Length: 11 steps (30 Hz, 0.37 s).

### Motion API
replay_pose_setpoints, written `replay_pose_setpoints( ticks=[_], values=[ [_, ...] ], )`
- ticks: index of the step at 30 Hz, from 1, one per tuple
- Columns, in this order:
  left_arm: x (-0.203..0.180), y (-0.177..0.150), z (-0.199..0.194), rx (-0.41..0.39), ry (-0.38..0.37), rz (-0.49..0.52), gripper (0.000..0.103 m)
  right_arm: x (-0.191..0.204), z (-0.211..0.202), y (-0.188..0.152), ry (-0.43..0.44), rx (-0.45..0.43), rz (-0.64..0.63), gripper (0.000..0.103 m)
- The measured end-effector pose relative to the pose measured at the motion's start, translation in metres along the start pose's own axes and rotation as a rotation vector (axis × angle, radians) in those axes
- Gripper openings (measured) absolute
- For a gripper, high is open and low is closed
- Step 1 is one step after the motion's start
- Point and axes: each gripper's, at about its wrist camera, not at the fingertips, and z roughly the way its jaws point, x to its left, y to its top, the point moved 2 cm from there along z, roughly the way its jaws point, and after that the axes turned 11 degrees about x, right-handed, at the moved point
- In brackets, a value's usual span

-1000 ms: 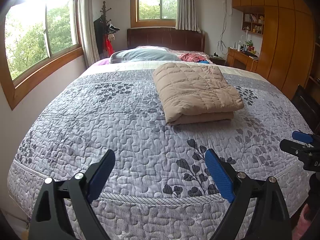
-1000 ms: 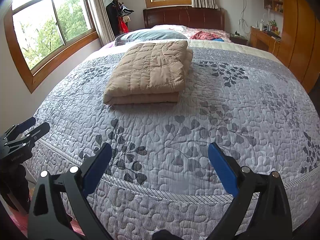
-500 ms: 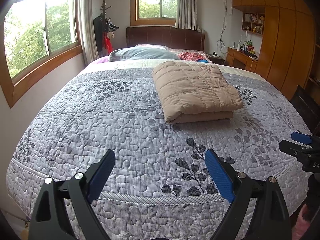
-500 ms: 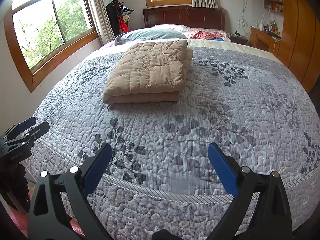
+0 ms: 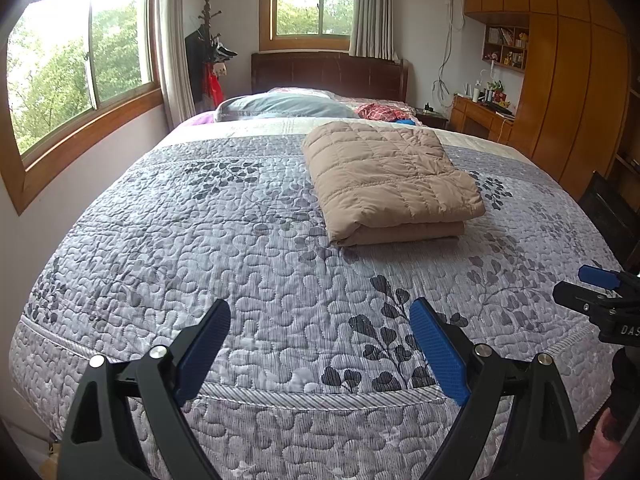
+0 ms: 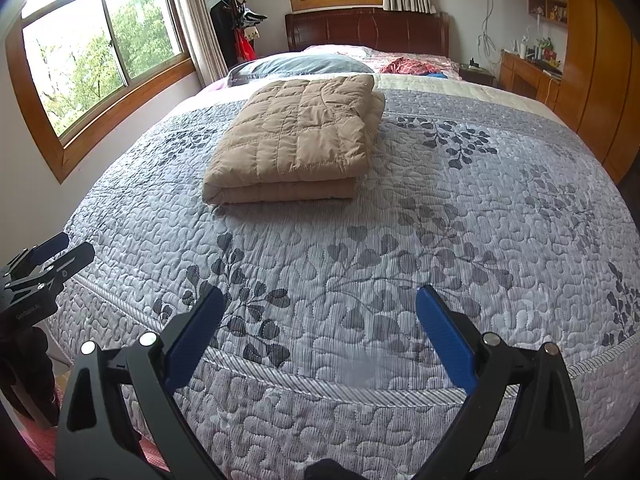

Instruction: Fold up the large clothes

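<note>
The tan quilted garment (image 5: pixel 390 184) lies folded in a neat thick rectangle on the bed (image 5: pixel 200 248), toward the head end and well apart from both grippers. The left gripper (image 5: pixel 320 344) hangs over the foot edge of the grey leaf-print quilt with its jaws spread wide and nothing between them; the right gripper (image 6: pixel 318 332) is likewise wide open and empty, also at the foot edge.

Judging by the tidy stack, the folding looks finished or nearly so. If 1 more fold or a squaring-up is wanted, both grippers should come in level, each pinch all layers at a near corner (puffy padding slips if only the top layer is caught), and move together so the stack does not skew.

Readable writing is scant: white letters on the other gripper's body read "DAS" in the left wrist view before being cut off; the small print in the right wrist view is too blurred to read.
</note>
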Motion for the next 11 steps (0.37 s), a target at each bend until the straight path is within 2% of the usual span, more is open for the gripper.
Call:
replay_pose_setpoints(
  ticks=[11],
  values=[
    [-0.0006,0.0002,0.0012,0.001,-0.003,0.002,0.091,-0.0005,0.0008,0.0004,0.0,0.003,-0.002,0.096]
  ],
)
